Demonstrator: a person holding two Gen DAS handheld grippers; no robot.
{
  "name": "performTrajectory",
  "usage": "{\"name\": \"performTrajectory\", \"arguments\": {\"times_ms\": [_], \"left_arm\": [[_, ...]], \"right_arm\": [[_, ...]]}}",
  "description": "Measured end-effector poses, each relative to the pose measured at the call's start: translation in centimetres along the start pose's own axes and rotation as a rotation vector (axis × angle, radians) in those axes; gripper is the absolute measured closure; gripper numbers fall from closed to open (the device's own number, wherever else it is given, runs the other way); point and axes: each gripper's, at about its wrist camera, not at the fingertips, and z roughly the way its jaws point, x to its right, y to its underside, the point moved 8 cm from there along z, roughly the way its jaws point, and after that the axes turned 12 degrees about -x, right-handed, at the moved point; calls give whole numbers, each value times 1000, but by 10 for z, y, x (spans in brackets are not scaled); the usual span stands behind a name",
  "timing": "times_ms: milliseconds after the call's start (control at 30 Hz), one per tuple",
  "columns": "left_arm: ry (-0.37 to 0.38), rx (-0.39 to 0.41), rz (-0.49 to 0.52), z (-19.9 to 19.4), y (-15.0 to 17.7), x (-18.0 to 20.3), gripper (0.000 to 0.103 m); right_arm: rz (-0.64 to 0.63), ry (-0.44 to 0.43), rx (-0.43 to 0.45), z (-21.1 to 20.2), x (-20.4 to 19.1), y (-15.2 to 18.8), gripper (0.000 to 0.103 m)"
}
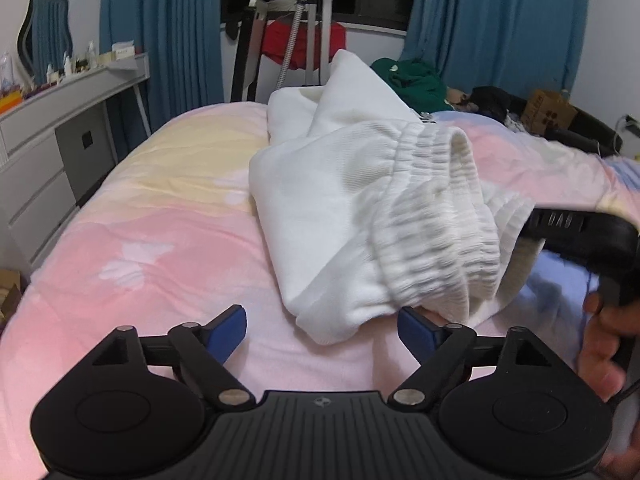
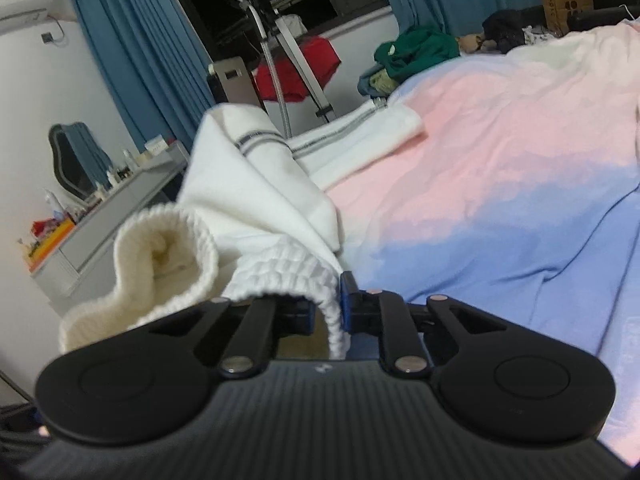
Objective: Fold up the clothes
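**Waistband pinched, left tongs waiting**

The left tongs [image 1: 322,334] hang spread wide over the pink quilt [image 1: 140,240], holding nothing; the white sweatpants [image 1: 340,200] lie heaped just ahead of them and to their right, the gathered hem almost over the right blue pad. The right tongs [image 2: 328,310] are pressed together on the ribbed elastic waistband [image 2: 280,268], lifting it off the bed. To fold cleanly, I judge the left should take the waistband's other end so the cloth hangs flat. The fabric looks thick, soft, fleecy; grey stripes cross the far part.
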Motion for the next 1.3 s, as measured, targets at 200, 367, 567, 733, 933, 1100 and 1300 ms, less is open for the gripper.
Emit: {"name": "performTrajectory", "arguments": {"times_ms": [200,367,567,733,933,1100,1300], "left_arm": [[34,18,67,-18,12,11,15],[76,49,101,-35,19,19,8],[109,81,94,-44,14,23,5],[128,114,80,-50,7,25,1],[137,149,83,-53,-6,32,0],[28,204,229,-34,-36,70,0],[-84,159,120,3,-72,80,1]], "right_arm": [[5,-8,108,-53,-6,-13,90],[31,76,121,-73,10,-20,90],[184,157,2,-49,48,-10,90],[254,154,-33,-42,58,-7,90],[221,85,-15,-54,38,-14,90],[209,23,-21,-64,27,-15,90],[217,-35,-41,-67,28,-19,90]]}}
